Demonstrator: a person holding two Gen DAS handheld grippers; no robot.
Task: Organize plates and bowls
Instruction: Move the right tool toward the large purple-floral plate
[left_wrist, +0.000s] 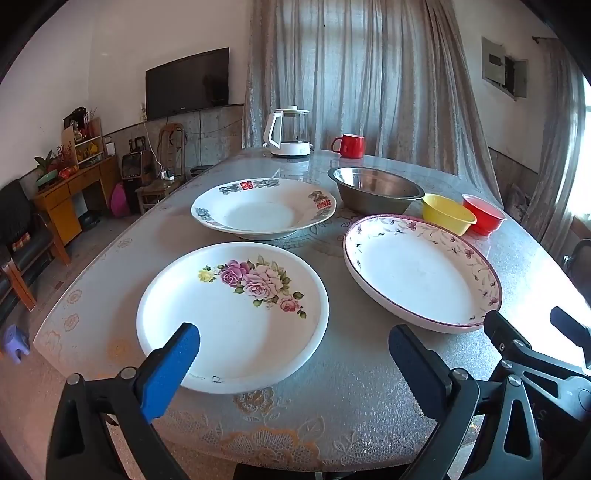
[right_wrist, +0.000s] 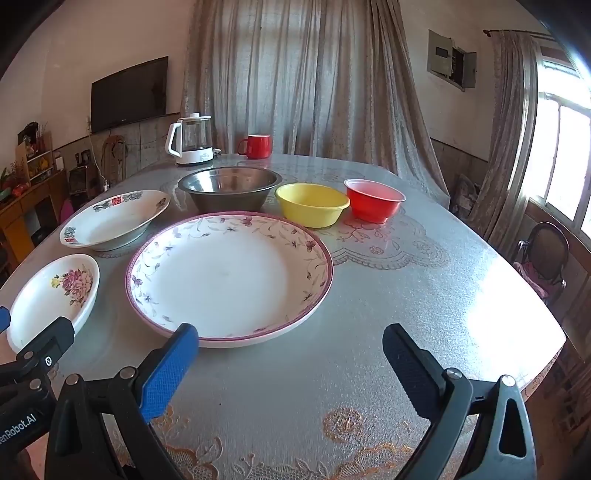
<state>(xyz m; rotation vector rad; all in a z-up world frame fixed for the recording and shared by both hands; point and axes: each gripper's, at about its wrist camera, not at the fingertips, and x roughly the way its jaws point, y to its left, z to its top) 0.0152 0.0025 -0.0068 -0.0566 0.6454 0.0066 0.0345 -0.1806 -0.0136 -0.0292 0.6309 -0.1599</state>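
I have both sets of jaws spread wide and empty above the near edge of the counter: the left gripper over the rose plate, the right gripper just before the pink-rimmed plate. Behind the rose plate I see the deep plate with red characters. Farther back stand the steel bowl, yellow bowl and red bowl, then the kettle and red mug.
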